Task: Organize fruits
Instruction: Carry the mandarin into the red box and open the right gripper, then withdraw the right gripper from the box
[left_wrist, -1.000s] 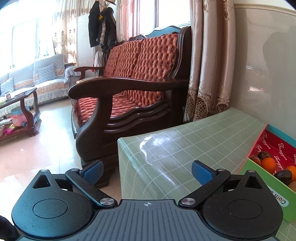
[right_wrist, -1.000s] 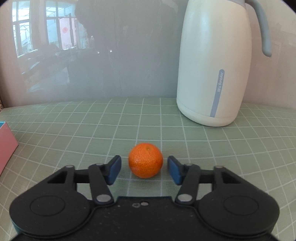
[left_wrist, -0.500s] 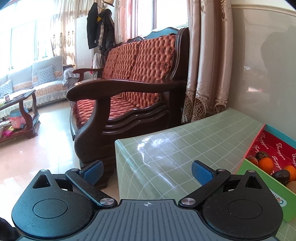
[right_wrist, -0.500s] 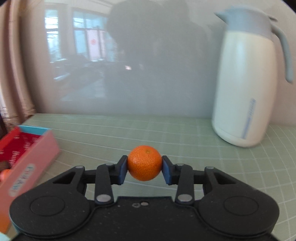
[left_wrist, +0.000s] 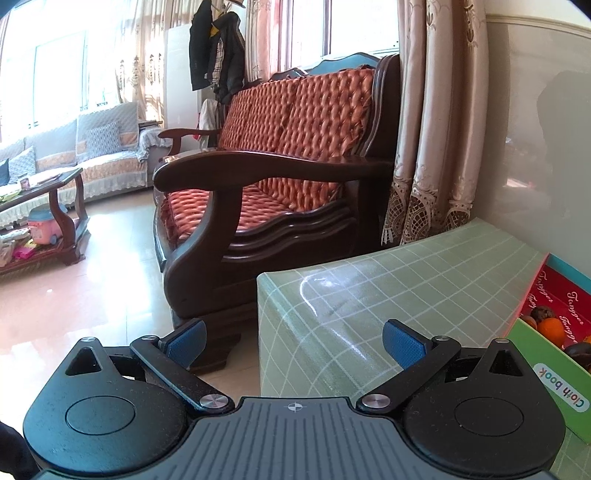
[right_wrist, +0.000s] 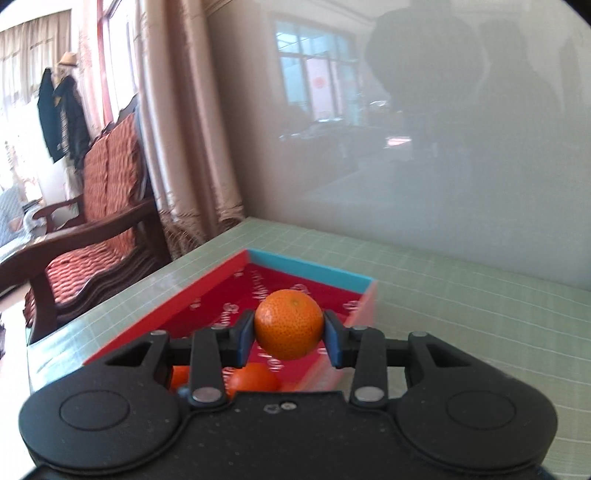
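My right gripper (right_wrist: 289, 334) is shut on a small orange mandarin (right_wrist: 289, 323), held in the air over the open red-lined box (right_wrist: 310, 273) with blue and pink walls. More oranges (right_wrist: 253, 380) lie in the box below the fingers. In the left wrist view the same box (left_wrist: 554, 306) sits at the right edge with an orange (left_wrist: 550, 326) and dark fruits inside. My left gripper (left_wrist: 293, 341) stands open and empty over the table's left corner.
A green checked cloth covers the table (left_wrist: 369, 295), which ends at a glossy wall (right_wrist: 443, 147). A dark wooden sofa (left_wrist: 280, 177) with orange cushions and a beige curtain (left_wrist: 432, 129) stand left of the table. A green "Cloth book" box side (left_wrist: 550, 384) faces the left gripper.
The right gripper closed on the mandarin, lifted it and swung left, from in front of the white jug to above the red box. The left gripper stayed almost still.
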